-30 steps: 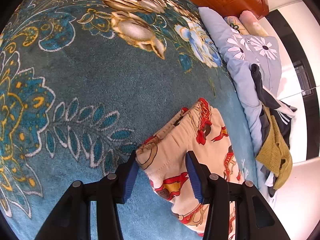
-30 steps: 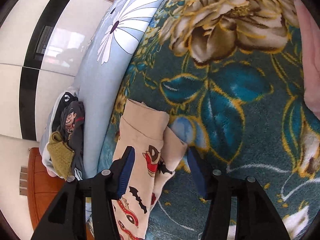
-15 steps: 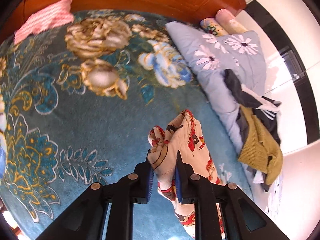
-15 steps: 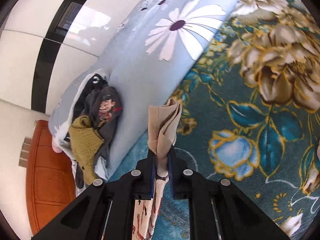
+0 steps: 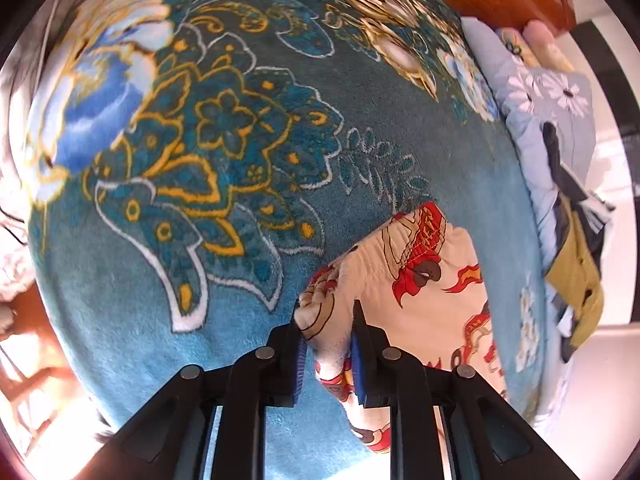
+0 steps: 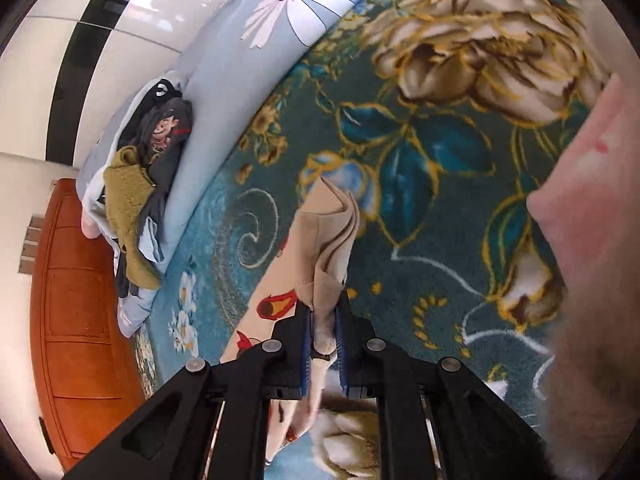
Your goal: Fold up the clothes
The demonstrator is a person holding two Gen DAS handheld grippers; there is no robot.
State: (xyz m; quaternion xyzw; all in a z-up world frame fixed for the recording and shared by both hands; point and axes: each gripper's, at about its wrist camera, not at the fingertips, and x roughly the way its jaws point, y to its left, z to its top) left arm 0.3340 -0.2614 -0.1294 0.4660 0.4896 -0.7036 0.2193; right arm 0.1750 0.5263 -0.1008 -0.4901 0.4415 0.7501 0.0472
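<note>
With a bunched edge of the printed garment (image 5: 416,280) pinched in the left tongs (image 5: 328,344) and another in the right tongs (image 6: 322,332) above the floral blanket (image 5: 200,168), slippage from thick, uneven bunching is judged possible.

Both grippers closed on the cream printed garment (image 5: 424,280): the left gripper (image 5: 329,344) pinched a bunched edge, the right gripper (image 6: 322,336) a folded end. Both lifted it off the blanket (image 5: 200,160), and each view swung.
</note>
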